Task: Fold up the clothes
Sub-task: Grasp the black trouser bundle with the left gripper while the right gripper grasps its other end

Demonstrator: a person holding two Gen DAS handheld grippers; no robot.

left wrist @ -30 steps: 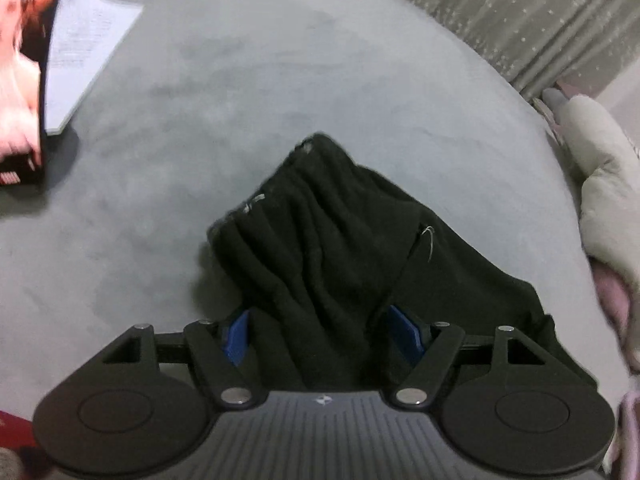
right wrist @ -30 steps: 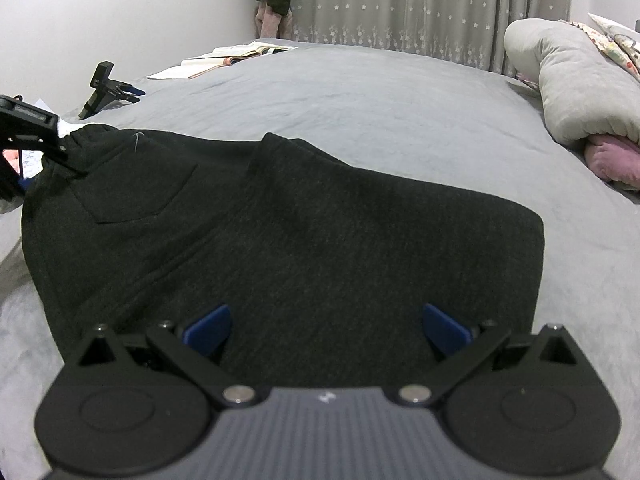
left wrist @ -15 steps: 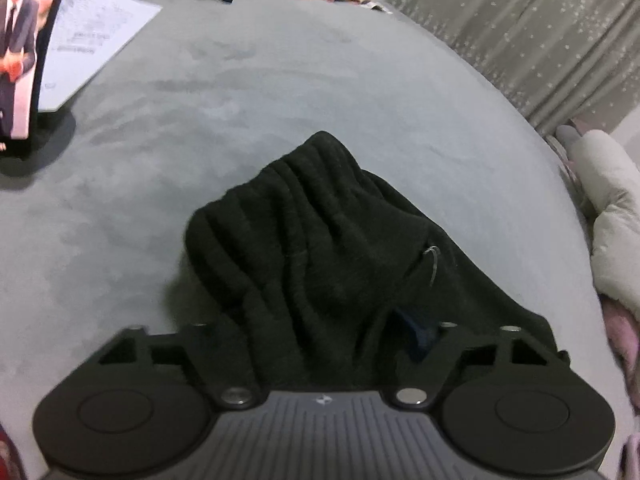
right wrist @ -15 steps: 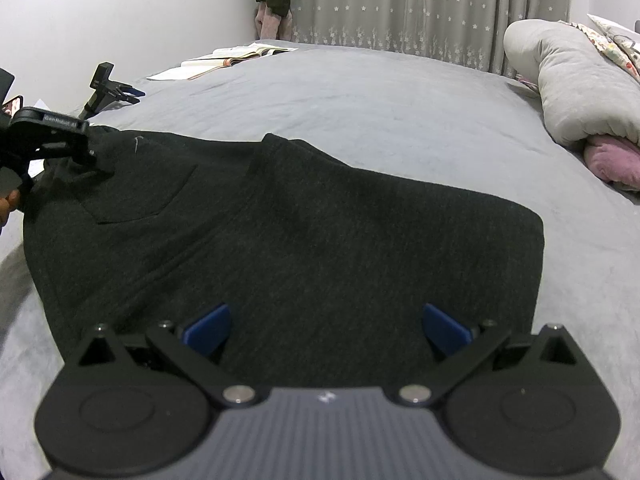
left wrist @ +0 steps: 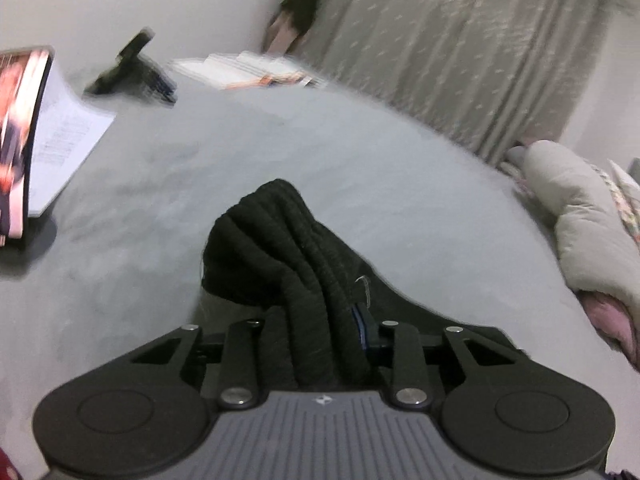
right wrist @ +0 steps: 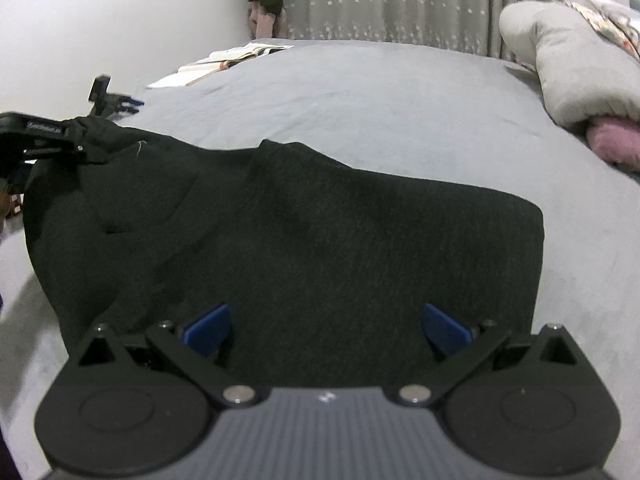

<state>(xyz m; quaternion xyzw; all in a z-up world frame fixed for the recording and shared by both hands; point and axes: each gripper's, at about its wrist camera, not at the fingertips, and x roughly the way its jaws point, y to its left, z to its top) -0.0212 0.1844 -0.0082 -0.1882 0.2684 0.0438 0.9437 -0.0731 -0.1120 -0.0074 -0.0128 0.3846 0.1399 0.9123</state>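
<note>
Black garment [right wrist: 320, 240]: matt, coarse ribbed knit cloth. Bed [right wrist: 380, 100]: soft grey suede-like cover. Curtain [right wrist: 400, 0]: thin fabric, star-printed.

Surface: a grey bed cover [right wrist: 380, 92] filled most of the frame.
Centre: dark shorts [right wrist: 320, 232] lay spread flat.
Upper left: open books [right wrist: 236, 58] and a black clip stand [right wrist: 108, 98].
Upper right: a grey pillow [right wrist: 568, 64] over a pink one [right wrist: 612, 140].

The black two-finger left gripper [left wrist: 316, 332] tilts downward, its jaws closing on bunched black fabric. The black two-finger right gripper [right wrist: 326, 326] angles down, blue pads [right wrist: 208, 322] spread wide.
</note>
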